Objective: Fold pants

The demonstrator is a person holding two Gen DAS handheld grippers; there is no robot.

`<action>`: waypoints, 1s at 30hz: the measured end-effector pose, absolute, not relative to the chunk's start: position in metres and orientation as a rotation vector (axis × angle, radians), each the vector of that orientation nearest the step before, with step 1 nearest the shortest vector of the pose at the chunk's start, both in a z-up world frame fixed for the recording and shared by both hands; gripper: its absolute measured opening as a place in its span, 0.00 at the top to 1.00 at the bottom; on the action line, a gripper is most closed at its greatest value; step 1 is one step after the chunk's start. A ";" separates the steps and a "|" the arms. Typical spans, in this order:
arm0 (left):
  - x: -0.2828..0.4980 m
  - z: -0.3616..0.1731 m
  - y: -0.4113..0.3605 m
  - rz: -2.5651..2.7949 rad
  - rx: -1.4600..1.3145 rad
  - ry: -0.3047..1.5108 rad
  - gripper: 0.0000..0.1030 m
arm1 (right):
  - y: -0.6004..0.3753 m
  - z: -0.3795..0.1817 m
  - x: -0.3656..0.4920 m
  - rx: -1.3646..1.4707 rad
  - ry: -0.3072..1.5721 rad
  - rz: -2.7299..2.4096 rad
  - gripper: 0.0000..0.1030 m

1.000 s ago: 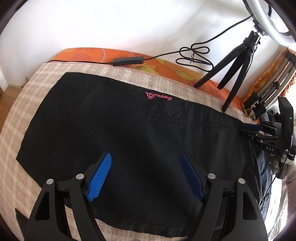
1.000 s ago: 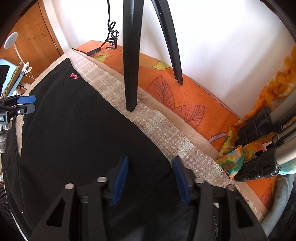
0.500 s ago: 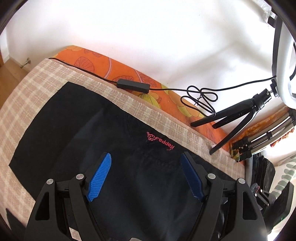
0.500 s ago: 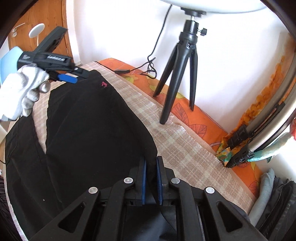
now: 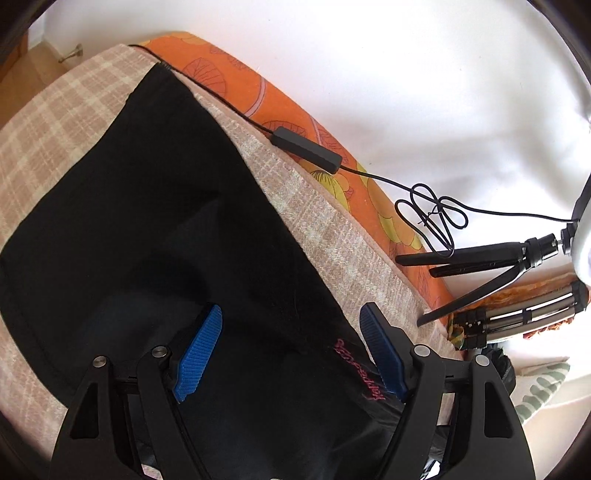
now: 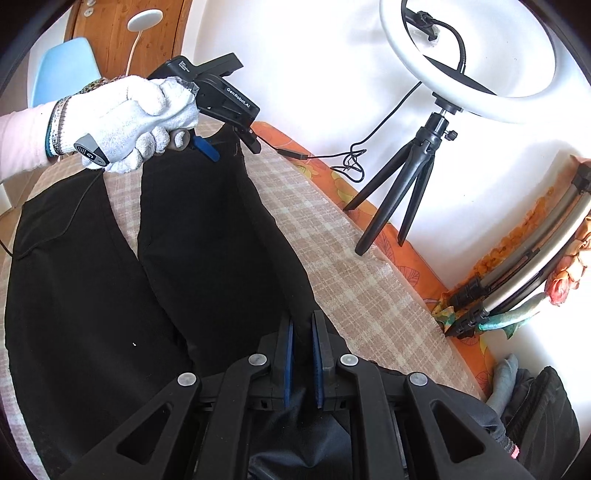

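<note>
Black pants [image 6: 207,266] spread across a beige checked blanket [image 6: 354,273] on a bed, legs parted in a narrow V showing blanket between them. Beneath the blanket, an orange leaf-print sheet [image 5: 295,110] running along a white wall [image 5: 406,74]. On that orange strip, a small black tripod [image 6: 406,177] carrying a white ring light [image 6: 469,62], its thin cable [image 5: 436,214] looped and tied, with an inline control box [image 5: 306,149] lying at the blanket's edge. In the corner, a second, folded tripod [image 6: 517,273] leaning beside floral cloth. Beyond the bed, a wooden door [image 6: 122,22] and a pale blue chair [image 6: 62,70].

Left tool [image 5: 291,347] spread wide above the pants, blue pads clear of the fabric. Gloved left hand [image 6: 140,114] gripping its black body. Right tool [image 6: 301,354] pressed together, pinching a fold of the black cloth at the pants' edge.

Pink embroidered lettering [image 5: 364,371] on the pants near the left tool's right pad, too skewed to read surely. White print on the left tool's housing reading "GenRobot.AI" [image 6: 238,98].
</note>
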State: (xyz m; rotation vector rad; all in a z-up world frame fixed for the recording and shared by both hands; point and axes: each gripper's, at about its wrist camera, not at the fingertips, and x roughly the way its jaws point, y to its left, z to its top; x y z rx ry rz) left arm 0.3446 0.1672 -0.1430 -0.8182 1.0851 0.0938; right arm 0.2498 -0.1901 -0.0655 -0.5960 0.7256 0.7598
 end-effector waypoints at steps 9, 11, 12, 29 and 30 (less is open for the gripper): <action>0.326 -0.133 0.167 0.051 -0.739 1.004 0.92 | -0.185 -0.061 0.234 -0.665 0.704 0.731 0.94; 0.320 -0.122 0.163 0.038 -0.693 0.985 0.93 | -0.185 -0.055 0.231 -0.680 0.697 0.719 0.94; 0.317 -0.118 0.164 0.027 -0.682 0.974 0.93 | -0.185 -0.052 0.229 -0.688 0.693 0.711 0.94; 0.191 -0.043 0.164 -0.015 -0.619 0.814 0.94 | -0.185 0.003 0.141 -0.727 0.677 0.709 0.94; 0.180 -0.042 0.162 -0.014 -0.619 0.807 0.94 | -0.186 0.003 0.133 -0.724 0.681 0.714 0.94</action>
